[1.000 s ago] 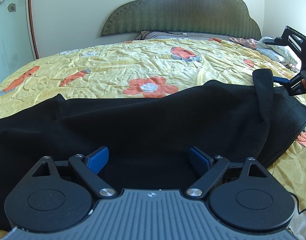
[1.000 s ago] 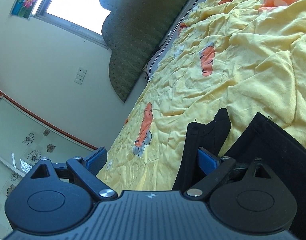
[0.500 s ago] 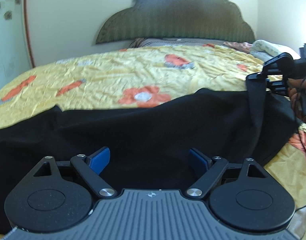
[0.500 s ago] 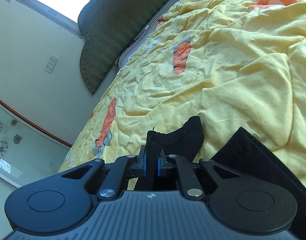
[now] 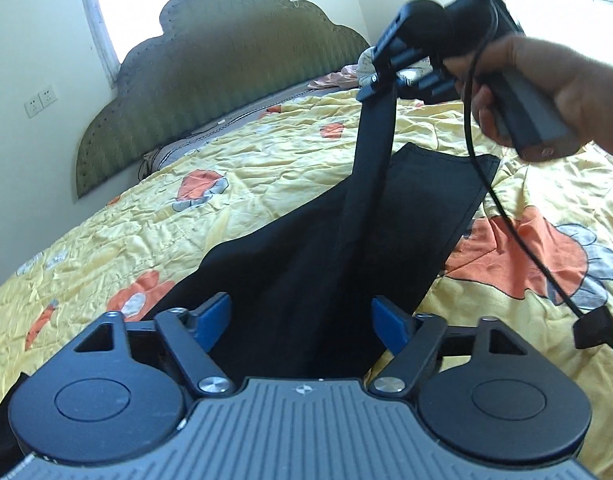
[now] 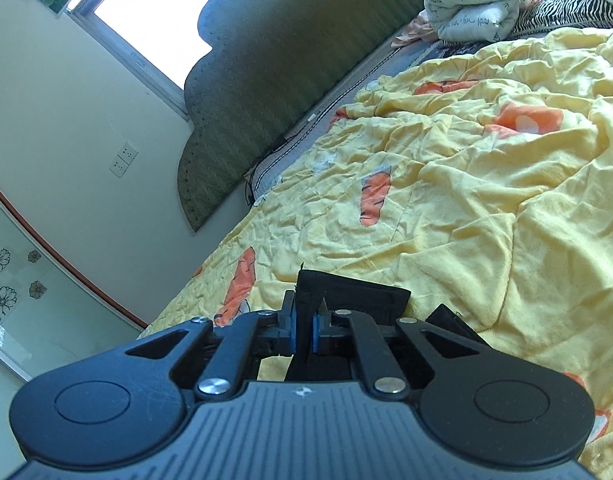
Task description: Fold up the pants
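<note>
- One corner of the pants is up in the air: the right tool has its jaws together on a pinch of black cloth, and in the left wrist view that cloth hangs from it as a taut strip down to the rest of the garment.
- Most of the pants lie spread on the bed, over the yellow flowered quilt, with a straight hem or waist edge showing at the far right.
- Left tool has its jaws wide apart, low over the near part of the cloth; whether its pads touch the cloth I cannot tell, but it grips nothing.
- No finished fold shows; I judge the task to be at its start, with the first fold only being set up by this lift.
- Left to do, as I read it: take a second hold with the left tool, carry the lifted part across the garment, lay it flat, then fold again to a compact shape.
</note>
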{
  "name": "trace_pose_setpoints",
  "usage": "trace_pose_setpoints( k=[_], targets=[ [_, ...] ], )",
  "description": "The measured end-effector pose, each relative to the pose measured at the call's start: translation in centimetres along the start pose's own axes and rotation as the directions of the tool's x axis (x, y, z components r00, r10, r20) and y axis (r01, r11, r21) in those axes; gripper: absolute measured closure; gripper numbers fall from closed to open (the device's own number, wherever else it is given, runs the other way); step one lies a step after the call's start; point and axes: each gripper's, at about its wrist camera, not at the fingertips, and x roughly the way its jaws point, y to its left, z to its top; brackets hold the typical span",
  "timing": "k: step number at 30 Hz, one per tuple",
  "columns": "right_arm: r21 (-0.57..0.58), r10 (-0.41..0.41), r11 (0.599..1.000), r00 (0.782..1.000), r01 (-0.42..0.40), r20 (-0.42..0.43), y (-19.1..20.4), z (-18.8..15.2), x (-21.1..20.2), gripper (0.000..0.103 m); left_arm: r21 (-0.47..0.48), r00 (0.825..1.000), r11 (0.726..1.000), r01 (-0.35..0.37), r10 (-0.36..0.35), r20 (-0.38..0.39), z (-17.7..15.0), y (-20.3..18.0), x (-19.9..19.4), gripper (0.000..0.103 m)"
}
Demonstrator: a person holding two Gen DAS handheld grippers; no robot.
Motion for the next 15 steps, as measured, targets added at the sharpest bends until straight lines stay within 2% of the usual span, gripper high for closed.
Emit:
trace_pose_setpoints(
  k=[2, 4, 5, 6, 7, 9, 11, 13, 14, 15],
  targets=[
    [-0.007, 0.011, 1.0, 1.0, -0.011, 0.006, 0.5, 0.3, -0.5, 0.096, 0.009, 1.0, 1.0, -0.013, 0.013, -0.011, 0.0, -0.2, 0.9, 0.04],
    [-0.012, 0.022, 1.0, 1.0, -0.022, 0.007, 0.8, 0.5, -0.8, 0.096, -0.011, 0.999, 1.0, 0.005, -0.006, -0.041, 0.0, 0.0, 1.8, 0.067],
    [-0.014, 0.026, 1.0, 1.0, -0.025, 0.008, 0.9, 0.5, -0.8, 0.096, -0.033, 0.998, 0.999, 0.022, -0.024, -0.054, 0.0, 0.3, 2.3, 0.073],
    [-0.013, 0.029, 0.999, 1.0, -0.029, 0.007, 1.0, 0.6, -0.8, 0.096, -0.057, 0.997, 0.997, 0.043, -0.046, -0.062, 0.1, 0.5, 2.6, 0.084],
    [-0.012, 0.034, 0.999, 0.999, -0.034, 0.006, 1.1, 0.8, -0.8, 0.096, -0.076, 0.997, 0.996, 0.053, -0.057, -0.06, 0.1, 0.8, 2.6, 0.088],
    [-0.011, 0.048, 0.999, 0.999, -0.048, 0.005, 1.3, 1.0, -0.7, 0.096, -0.096, 0.999, 0.995, 0.023, -0.025, -0.025, 0.6, 1.2, 2.4, 0.092],
    [-0.008, 0.092, 0.996, 0.995, -0.092, 0.029, 1.7, 1.3, -1.2, 0.096, -0.142, 0.998, 0.989, -0.042, 0.049, 0.05, 1.3, 1.8, 1.3, 0.092],
    [-0.036, 0.169, 0.985, 0.981, -0.166, 0.094, 2.2, 1.6, -2.8, 0.096, -0.196, 0.986, 0.975, -0.1, 0.123, 0.113, 1.8, 2.5, 0.3, 0.092],
    [-0.064, 0.194, 0.98, 0.973, -0.187, 0.125, 2.3, 1.7, -3.6, 0.096, -0.198, 0.985, 0.975, -0.105, 0.13, 0.117, 1.7, 2.5, 0.2, 0.092],
    [-0.09, 0.192, 0.979, 0.971, -0.181, 0.139, 2.3, 1.6, -4.2, 0.096, -0.172, 0.991, 0.981, -0.085, 0.102, 0.091, 1.6, 2.2, 0.5, 0.092]
  ],
)
